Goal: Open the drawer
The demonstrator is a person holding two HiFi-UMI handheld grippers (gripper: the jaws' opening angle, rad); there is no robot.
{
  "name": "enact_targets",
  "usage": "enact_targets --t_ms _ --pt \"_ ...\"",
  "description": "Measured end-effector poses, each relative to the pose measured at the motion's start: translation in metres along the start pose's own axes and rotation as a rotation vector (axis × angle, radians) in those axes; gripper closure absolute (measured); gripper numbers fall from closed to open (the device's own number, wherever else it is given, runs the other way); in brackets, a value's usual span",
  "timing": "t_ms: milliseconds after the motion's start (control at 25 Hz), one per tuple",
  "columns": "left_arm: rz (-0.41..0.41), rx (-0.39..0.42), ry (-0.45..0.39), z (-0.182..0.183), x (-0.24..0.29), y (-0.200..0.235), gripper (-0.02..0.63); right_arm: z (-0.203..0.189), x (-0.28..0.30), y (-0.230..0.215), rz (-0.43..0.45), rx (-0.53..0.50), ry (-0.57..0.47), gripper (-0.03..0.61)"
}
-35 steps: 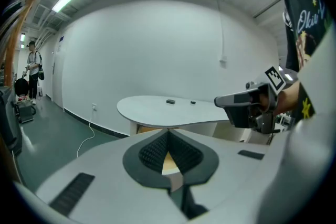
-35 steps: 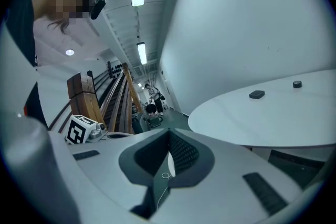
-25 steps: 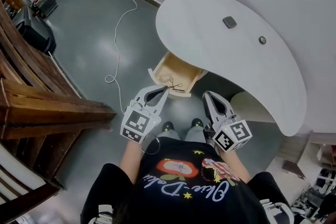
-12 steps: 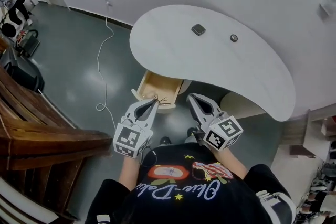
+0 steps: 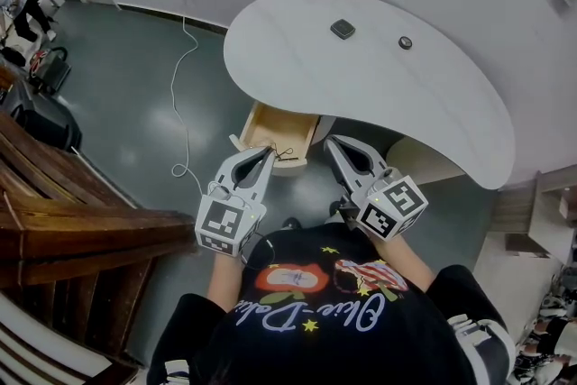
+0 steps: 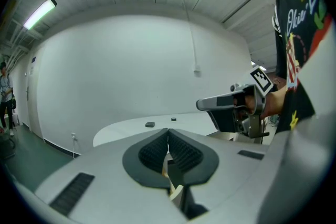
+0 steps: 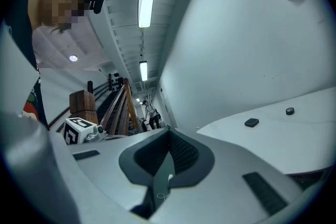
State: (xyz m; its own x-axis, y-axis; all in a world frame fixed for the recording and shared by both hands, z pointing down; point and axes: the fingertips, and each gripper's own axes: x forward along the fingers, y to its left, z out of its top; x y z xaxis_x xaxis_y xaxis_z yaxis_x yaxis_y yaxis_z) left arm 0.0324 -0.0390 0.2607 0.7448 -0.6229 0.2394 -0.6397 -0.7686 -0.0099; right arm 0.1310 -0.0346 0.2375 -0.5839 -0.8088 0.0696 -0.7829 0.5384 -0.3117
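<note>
The drawer (image 5: 273, 129) stands pulled out from under the front edge of the white curved desk (image 5: 379, 95); it is of pale wood and its inside shows from above; a thin dark thing (image 5: 285, 154) lies near its front wall, too small to name. The left tool (image 5: 267, 152) hangs just in front of the drawer; I cannot tell if the tips touch it; its jaws are pressed together with nothing between them. The right tool (image 5: 333, 143) is beside the drawer on the right, apart from it; its jaws are also together and empty. Each tool carries a cube with a black and white square marker. On the desk lie a small dark square thing (image 5: 343, 29) and a small round thing (image 5: 405, 42), well apart from the drawer. The person's black shirt (image 5: 315, 320) has white cursive writing with a hyphen; the two words seem to start with "O" and "D"; the rest I cannot read. A white cable (image 5: 185, 77) runs over the grey floor.
</note>
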Motion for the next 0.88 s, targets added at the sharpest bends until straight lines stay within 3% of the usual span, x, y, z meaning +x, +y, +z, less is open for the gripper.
enact_targets --t_ms 880 --pt "0.033 -0.037 -0.009 -0.0047 -0.0016 -0.0009 0.609 -0.0063 -0.0050 -0.0010 0.012 0.020 0.024 0.578"
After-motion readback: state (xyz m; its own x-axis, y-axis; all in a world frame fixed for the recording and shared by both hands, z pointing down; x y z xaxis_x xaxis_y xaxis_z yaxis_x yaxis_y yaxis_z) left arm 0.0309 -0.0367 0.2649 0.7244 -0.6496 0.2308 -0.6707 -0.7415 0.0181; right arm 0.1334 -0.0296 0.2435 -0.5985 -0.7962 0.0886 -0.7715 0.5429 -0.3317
